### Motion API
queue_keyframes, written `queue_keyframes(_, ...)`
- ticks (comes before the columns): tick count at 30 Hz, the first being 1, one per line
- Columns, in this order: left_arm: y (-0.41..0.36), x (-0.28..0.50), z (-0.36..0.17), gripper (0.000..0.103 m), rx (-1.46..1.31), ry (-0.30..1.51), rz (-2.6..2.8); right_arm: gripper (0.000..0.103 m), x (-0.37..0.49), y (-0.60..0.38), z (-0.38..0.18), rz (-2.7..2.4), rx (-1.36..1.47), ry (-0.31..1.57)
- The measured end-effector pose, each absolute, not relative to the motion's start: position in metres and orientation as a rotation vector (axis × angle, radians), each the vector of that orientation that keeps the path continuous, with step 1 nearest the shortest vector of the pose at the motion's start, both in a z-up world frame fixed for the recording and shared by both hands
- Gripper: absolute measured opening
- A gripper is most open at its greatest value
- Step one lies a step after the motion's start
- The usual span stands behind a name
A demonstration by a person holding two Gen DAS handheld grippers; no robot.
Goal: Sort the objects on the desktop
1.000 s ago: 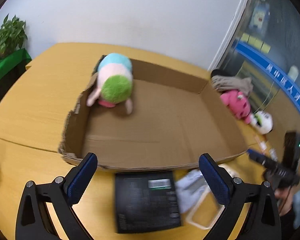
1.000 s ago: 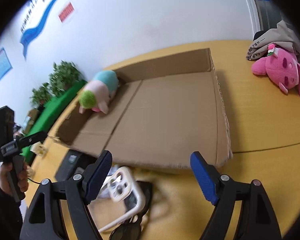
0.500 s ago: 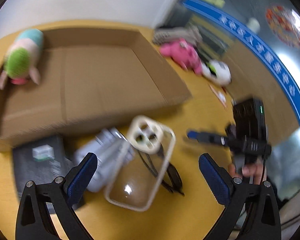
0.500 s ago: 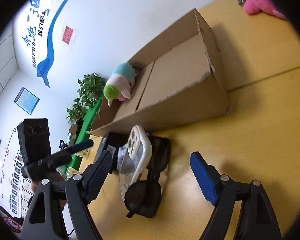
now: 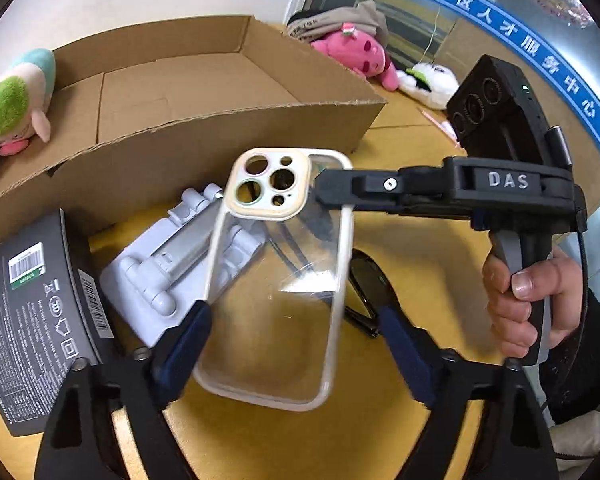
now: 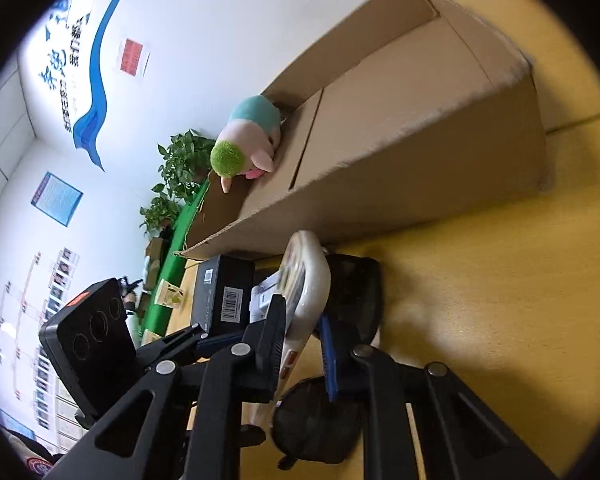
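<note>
A clear phone case point(image 5: 276, 280) with a cream rim lies tilted over a grey plastic stand point(image 5: 172, 256) and black sunglasses point(image 5: 366, 288). My left gripper point(image 5: 292, 344) is open, its blue pads either side of the case's lower end. My right gripper point(image 6: 304, 344) is shut on the case's edge point(image 6: 306, 280); it also shows in the left wrist view point(image 5: 340, 192), reaching in from the right. The sunglasses point(image 6: 340, 344) lie under the case.
A large open cardboard box point(image 5: 180, 92) stands behind, with a green-and-pink plush toy point(image 5: 18, 100) in its left end. A black product box point(image 5: 36, 320) lies at the left. A pink plush point(image 5: 356, 54) and a white plush point(image 5: 428, 84) lie beyond the box's right side.
Both grippers came down and in from the box to the phone case. The right gripper's jaws went from wide open to shut on the case's edge.
</note>
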State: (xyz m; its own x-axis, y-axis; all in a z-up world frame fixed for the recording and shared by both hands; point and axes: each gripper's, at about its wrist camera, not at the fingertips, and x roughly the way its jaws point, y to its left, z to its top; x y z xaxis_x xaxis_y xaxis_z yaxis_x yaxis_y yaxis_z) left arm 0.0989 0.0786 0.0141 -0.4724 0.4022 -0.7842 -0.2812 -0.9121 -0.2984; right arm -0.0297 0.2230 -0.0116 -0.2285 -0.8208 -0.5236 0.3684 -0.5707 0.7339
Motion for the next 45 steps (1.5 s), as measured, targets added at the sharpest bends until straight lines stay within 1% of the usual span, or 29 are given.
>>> queue_keyframes(1, 0.073, 0.103, 0.014, 0.073, -1.304, -0.216, 2.392, 0.015, -0.025, 0.222, -0.006, -1.907, 1.192, -0.585)
queue_keyframes(3, 0.063, 0.111, 0.014, 0.069, -1.263, -0.292, 2.365, 0.014, -0.013, 0.218, 0.011, -1.937, 1.143, -0.537)
queue_keyframes(7, 0.058, 0.134, 0.021, 0.068, -1.149, -0.388, 2.314, 0.01, 0.025, 0.201, 0.056, -1.985, 0.998, -0.37)
queue_keyframes(10, 0.057, 0.157, 0.028, 0.069, -1.048, -0.439, 2.278, 0.011, 0.054, 0.181, 0.083, -1.987, 0.902, -0.265)
queue_keyframes(13, 0.043, 0.186, 0.034, 0.069, -0.958, -0.51, 2.267, 0.011, 0.079, 0.156, 0.095, -1.929, 0.859, -0.163)
queue_keyframes(15, 0.024, 0.212, 0.035, 0.072, -0.911, -0.59, 2.258, 0.011, 0.094, 0.137, 0.092, -1.895, 0.866, -0.085)
queue_keyframes(16, 0.013, 0.224, 0.035, 0.077, -0.895, -0.621, 2.26, 0.011, 0.099, 0.129, 0.088, -1.875, 0.876, -0.063)
queue_keyframes(17, 0.004, 0.235, 0.034, 0.079, -0.886, -0.645, 2.273, 0.011, 0.104, 0.123, 0.082, -1.846, 0.89, -0.055)
queue_keyframes(19, -0.018, 0.258, 0.03, 0.08, -0.89, -0.702, 2.32, 0.011, 0.111, 0.112, 0.068, -1.785, 0.928, -0.061)
queue_keyframes(21, -0.038, 0.276, 0.026, 0.08, -0.9, -0.777, 2.367, 0.014, 0.119, 0.1, 0.052, -1.749, 0.97, -0.062)
queue_keyframes(25, -0.072, 0.304, 0.018, 0.08, -0.898, -0.919, 2.416, 0.015, 0.135, 0.084, 0.026, -1.678, 1.043, -0.077)
queue_keyframes(28, -0.076, 0.303, 0.011, 0.08, -0.959, -0.94, 2.468, 0.017, 0.142, 0.084, 0.019, -1.687, 1.067, -0.084)
queue_keyframes(31, -0.075, 0.284, 0.01, 0.08, -1.013, -0.91, 2.504, 0.027, 0.144, 0.1, 0.013, -1.739, 1.1, -0.106)
queue_keyframes(33, -0.069, 0.268, 0.014, 0.08, -1.051, -0.844, 2.533, 0.038, 0.145, 0.113, 0.008, -1.792, 1.13, -0.088)
queue_keyframes(36, -0.065, 0.231, 0.011, 0.08, -1.171, -0.727, 2.574, 0.04, 0.148, 0.128, -0.006, -1.848, 1.19, -0.047)
queue_keyframes(38, -0.061, 0.212, -0.002, 0.078, -1.308, -0.629, 2.596, 0.04, 0.153, 0.133, -0.014, -1.858, 1.216, -0.023)
queue_keyframes(39, -0.058, 0.203, -0.011, 0.071, -1.389, -0.574, 2.595, 0.04, 0.156, 0.135, -0.018, -1.866, 1.226, -0.011)
queue_keyframes(40, -0.057, 0.197, -0.019, 0.06, -1.445, -0.54, 2.585, 0.04, 0.158, 0.136, -0.021, -1.88, 1.238, 0.001)
queue_keyframes(41, -0.056, 0.194, -0.022, 0.06, -1.459, -0.508, 2.583, 0.037, 0.16, 0.139, -0.026, -1.903, 1.249, 0.005)
queue_keyframes(42, -0.055, 0.193, -0.022, 0.054, -1.446, -0.47, 2.588, 0.035, 0.162, 0.144, -0.027, -1.92, 1.236, -0.021)
queue_keyframes(43, -0.053, 0.191, -0.023, 0.042, -1.473, -0.447, 2.569, 0.033, 0.161, 0.146, -0.028, -1.928, 1.236, -0.042)
queue_keyframes(45, -0.051, 0.19, -0.024, 0.026, -1.512, -0.405, 2.585, 0.014, 0.157, 0.15, -0.031, -1.965, 1.241, -0.048)
